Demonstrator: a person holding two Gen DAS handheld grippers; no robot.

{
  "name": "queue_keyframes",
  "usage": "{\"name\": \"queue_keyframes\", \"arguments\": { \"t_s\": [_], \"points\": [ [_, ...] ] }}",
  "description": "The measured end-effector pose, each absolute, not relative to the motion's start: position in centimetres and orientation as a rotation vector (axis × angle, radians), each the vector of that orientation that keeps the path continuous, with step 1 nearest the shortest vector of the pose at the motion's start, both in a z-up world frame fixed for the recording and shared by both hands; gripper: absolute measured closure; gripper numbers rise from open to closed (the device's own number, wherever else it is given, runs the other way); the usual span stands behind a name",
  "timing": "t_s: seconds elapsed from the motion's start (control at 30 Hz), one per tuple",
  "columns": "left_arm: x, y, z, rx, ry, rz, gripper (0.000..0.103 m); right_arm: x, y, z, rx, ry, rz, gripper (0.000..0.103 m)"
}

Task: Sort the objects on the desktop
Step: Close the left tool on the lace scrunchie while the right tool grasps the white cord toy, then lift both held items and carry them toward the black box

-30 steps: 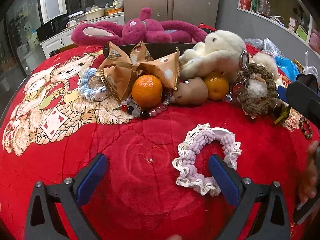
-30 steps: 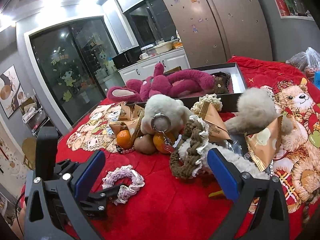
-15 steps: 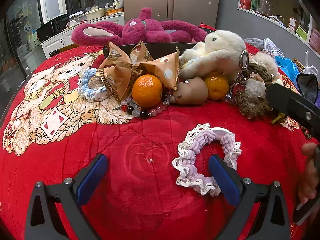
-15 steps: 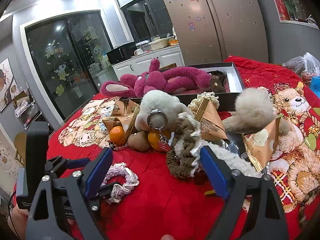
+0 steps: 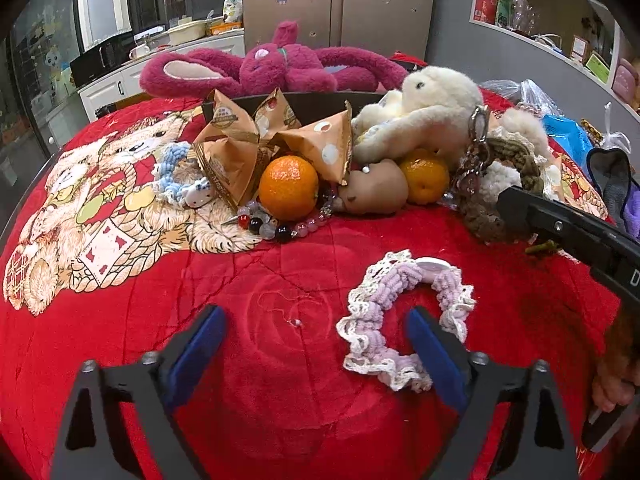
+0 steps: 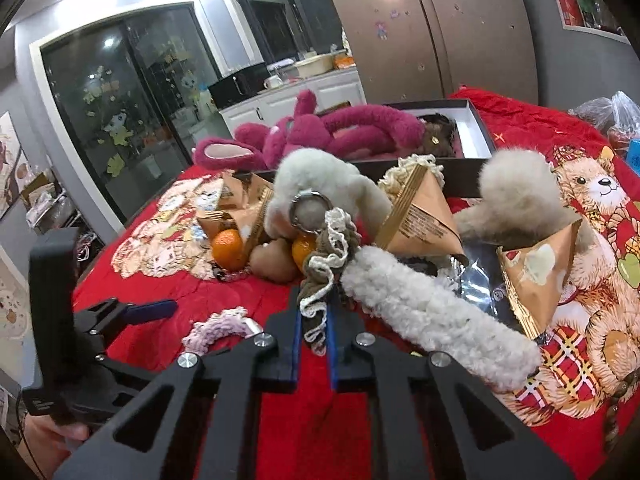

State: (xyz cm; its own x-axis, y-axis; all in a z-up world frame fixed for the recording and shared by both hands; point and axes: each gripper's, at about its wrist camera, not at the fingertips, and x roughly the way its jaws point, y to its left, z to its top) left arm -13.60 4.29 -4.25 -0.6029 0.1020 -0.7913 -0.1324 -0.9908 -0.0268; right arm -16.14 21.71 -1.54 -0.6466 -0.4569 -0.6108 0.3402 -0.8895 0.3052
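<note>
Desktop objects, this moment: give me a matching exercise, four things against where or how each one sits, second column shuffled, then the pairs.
1. purple scrunchie
2. brown scrunchie
3. pink plush
4. bead bracelet

A. lying in the dark box
B. in front of an orange
C. around the left hand-held gripper's right finger
D. pinched in the right hand-held gripper

Pairs: 1-C, 2-D, 3-A, 4-B

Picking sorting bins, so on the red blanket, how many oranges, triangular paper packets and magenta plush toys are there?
Oranges: 2
Triangular paper packets: 5
Magenta plush toys: 1
Total: 8
</note>
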Motion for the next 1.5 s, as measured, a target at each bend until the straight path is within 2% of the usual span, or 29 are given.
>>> {"name": "queue_keyframes", "arguments": {
  "t_s": [0.07, 0.1, 0.17, 0.27, 0.4, 0.6, 0.8, 1.3, 1.5],
  "points": [
    [-13.4, 4.4, -4.0, -1.308, 0.053, 2.710, 0.037, -15.6, 22.1, -1.3, 0.962, -0.252, -2.508, 0.093],
    [-13.3, 4.4, -4.0, -1.296, 0.049, 2.707, 0.042, -15.3, 22.5, -1.2, 0.946, -0.271, -2.505, 0.093],
    [-13.1, 4.5, -3.8, -1.274, 0.045, 2.702, 0.071, -14.6, 23.2, -1.0, 0.921, -0.322, -2.502, 0.093],
    [-12.9, 4.5, -3.7, -1.256, 0.023, 2.692, 0.091, -13.7, 23.9, -0.6, 0.879, -0.367, -2.495, 0.093],
    [-12.4, 4.1, -3.2, -1.211, -0.019, 2.697, 0.091, -12.5, 24.1, 0.4, 0.823, -0.349, -2.526, 0.093],
    [-11.0, 4.7, -2.1, -1.112, 0.055, 2.758, 0.091, -11.3, 23.6, 1.7, 0.784, -0.314, -2.540, 0.093],
    [-10.9, 4.7, -1.9, -1.098, 0.053, 2.760, 0.091, -10.7, 23.4, 2.2, 0.781, -0.291, -2.533, 0.093],
    [-10.6, 4.2, -1.5, -1.087, -0.019, 2.759, 0.091, -10.7, 23.8, 1.8, 0.758, -0.392, -2.425, 0.093],
    [-10.2, 4.3, -1.3, -1.071, -0.020, 2.759, 0.091, -9.9, 23.1, 2.4, 0.716, -0.349, -2.442, 0.093]
  ]
}}
